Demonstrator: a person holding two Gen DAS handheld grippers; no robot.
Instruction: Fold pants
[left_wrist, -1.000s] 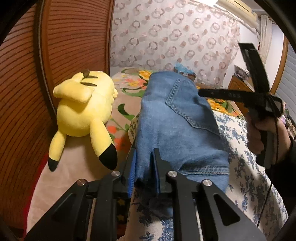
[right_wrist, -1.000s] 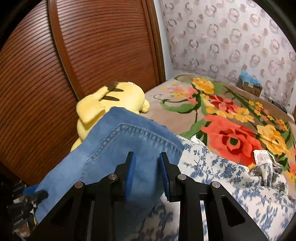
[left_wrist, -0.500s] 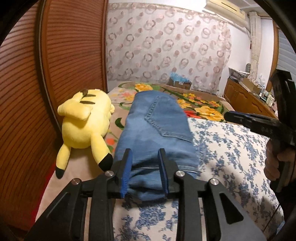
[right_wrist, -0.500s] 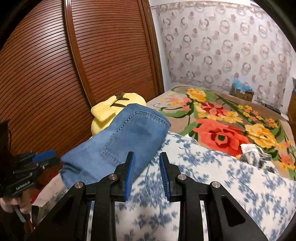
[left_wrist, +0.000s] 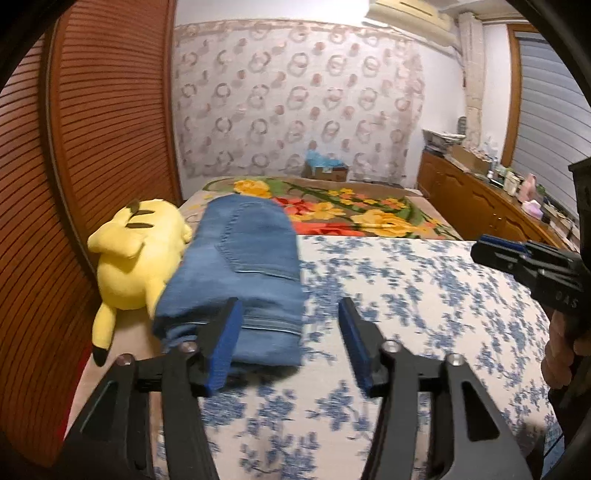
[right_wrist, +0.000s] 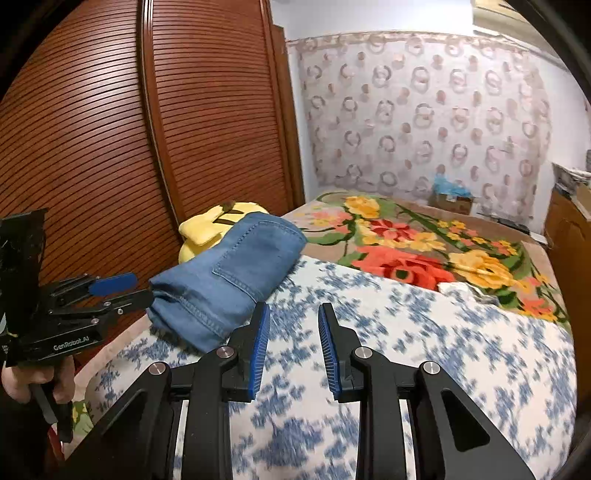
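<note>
Pants (left_wrist: 236, 273) lie folded into a compact bundle on the floral bedspread (left_wrist: 406, 295), just ahead and left of the left gripper (left_wrist: 288, 339), touching the yellow plush (left_wrist: 136, 254). Left gripper jaws wide, empty. Right gripper (right_wrist: 293, 347) well off to the right of the bundle, jaws parted, empty. Judged: final fold set down, release step; next calls only for a check or tidy of the loose hem edge

The blue denim jeans (left_wrist: 243, 266) lie folded into a thick, compact bundle, back pocket facing up, stitched waistband edge at the near end. They rest flat on the blue-flowered white bedspread, near its left edge. Layers look roughly even, though motion blur softens the near hem.
</note>
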